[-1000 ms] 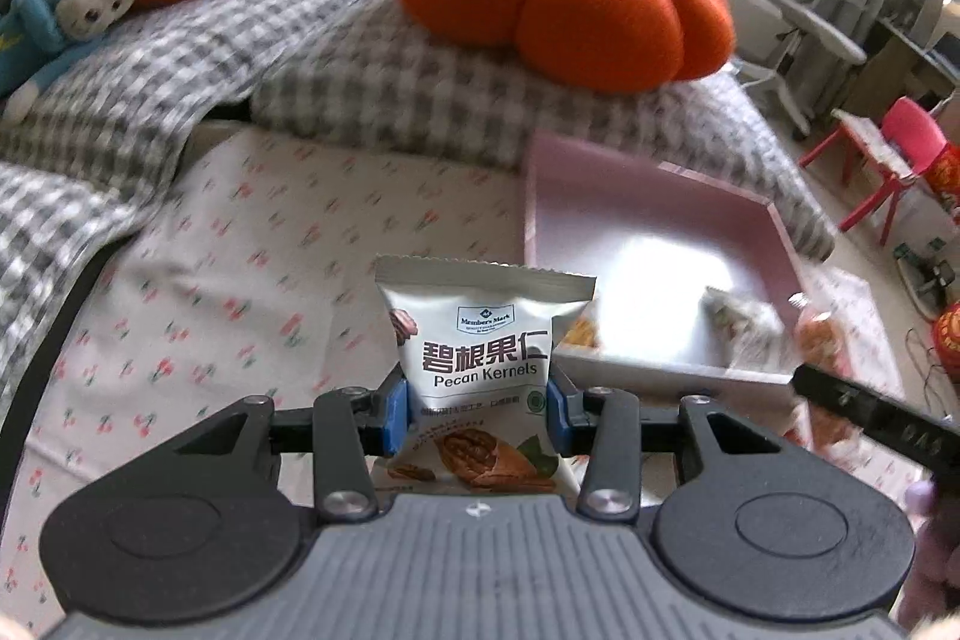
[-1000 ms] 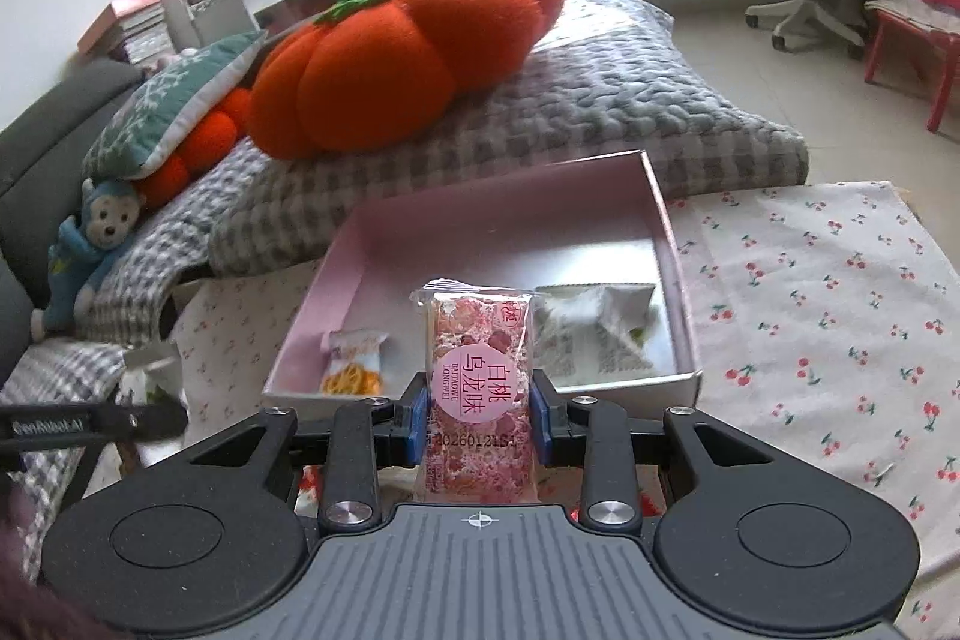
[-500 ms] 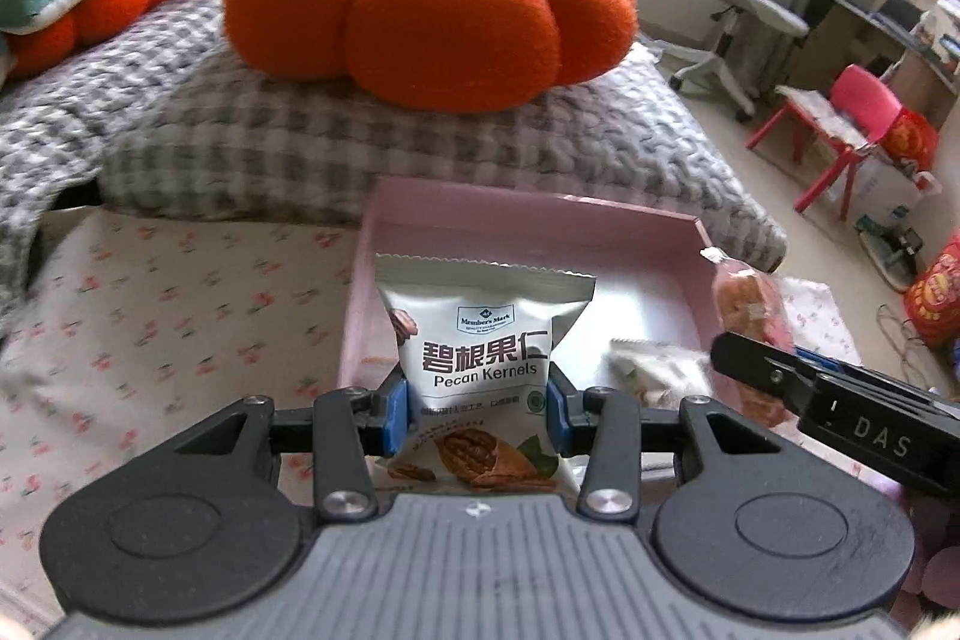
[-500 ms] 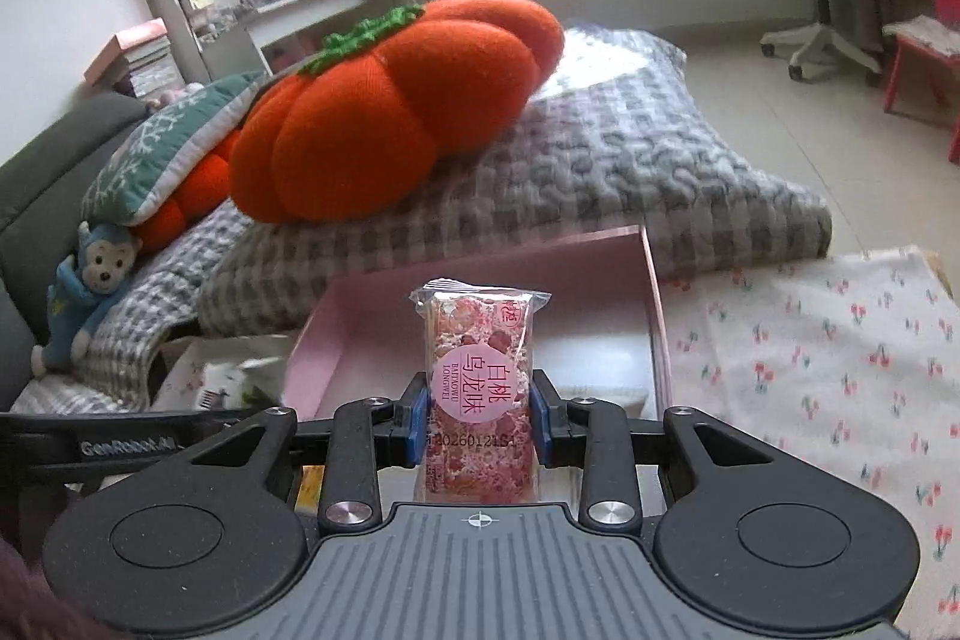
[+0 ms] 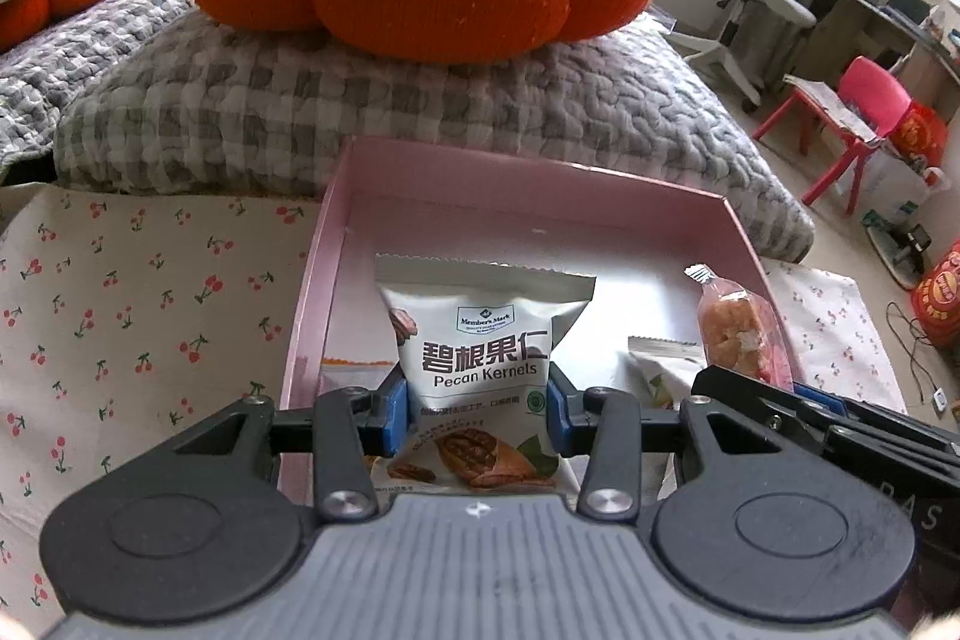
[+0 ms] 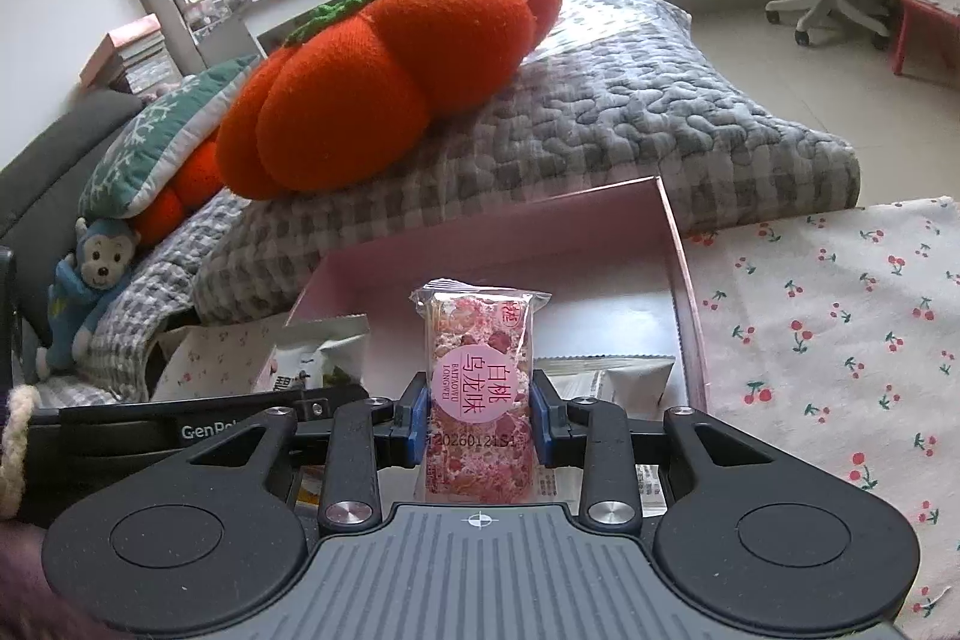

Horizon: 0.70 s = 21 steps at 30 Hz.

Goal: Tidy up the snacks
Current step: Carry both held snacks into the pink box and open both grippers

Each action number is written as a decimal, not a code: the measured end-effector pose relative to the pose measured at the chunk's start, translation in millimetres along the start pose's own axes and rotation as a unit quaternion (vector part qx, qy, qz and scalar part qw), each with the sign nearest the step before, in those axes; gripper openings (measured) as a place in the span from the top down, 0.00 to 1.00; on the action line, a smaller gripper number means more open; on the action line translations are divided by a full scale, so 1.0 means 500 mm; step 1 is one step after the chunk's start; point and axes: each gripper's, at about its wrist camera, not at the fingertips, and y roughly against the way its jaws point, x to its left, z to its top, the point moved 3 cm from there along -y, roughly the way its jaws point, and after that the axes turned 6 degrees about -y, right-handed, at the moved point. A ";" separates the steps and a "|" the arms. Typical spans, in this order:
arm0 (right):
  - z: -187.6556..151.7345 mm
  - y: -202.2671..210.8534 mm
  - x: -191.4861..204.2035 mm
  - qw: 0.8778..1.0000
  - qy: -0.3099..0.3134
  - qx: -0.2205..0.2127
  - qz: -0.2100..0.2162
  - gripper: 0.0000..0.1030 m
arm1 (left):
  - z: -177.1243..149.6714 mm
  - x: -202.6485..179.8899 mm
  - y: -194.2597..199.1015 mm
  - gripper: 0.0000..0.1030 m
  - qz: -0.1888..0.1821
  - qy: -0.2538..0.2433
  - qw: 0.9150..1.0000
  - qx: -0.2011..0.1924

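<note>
Had left gripper (image 5: pixel 478 415) clamped on pecan packet (image 5: pixel 480 358), right gripper (image 6: pixel 478 421) clamped on pink snack bar (image 6: pixel 478 388); jaws part-closed, pads pressing wrappers. Over last second swung both in from cherry-print cloth (image 5: pixel 150 310) until both hung over near edge of pink box (image 5: pixel 540 214). Two packets lay inside already. Judged: release next; no drop yet.

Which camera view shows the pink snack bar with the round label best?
The right wrist view: the pink snack bar stands upright and centred between the blue pads of the right gripper, with its round label facing the camera. The left wrist view shows only its upper end, side-on, near the right wall of the pink box.
</note>
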 end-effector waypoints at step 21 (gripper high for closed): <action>-0.002 0.033 -0.001 0.999 -0.015 -0.011 -0.041 0.22 | -0.014 0.000 0.047 0.24 0.020 -0.044 0.999 -0.009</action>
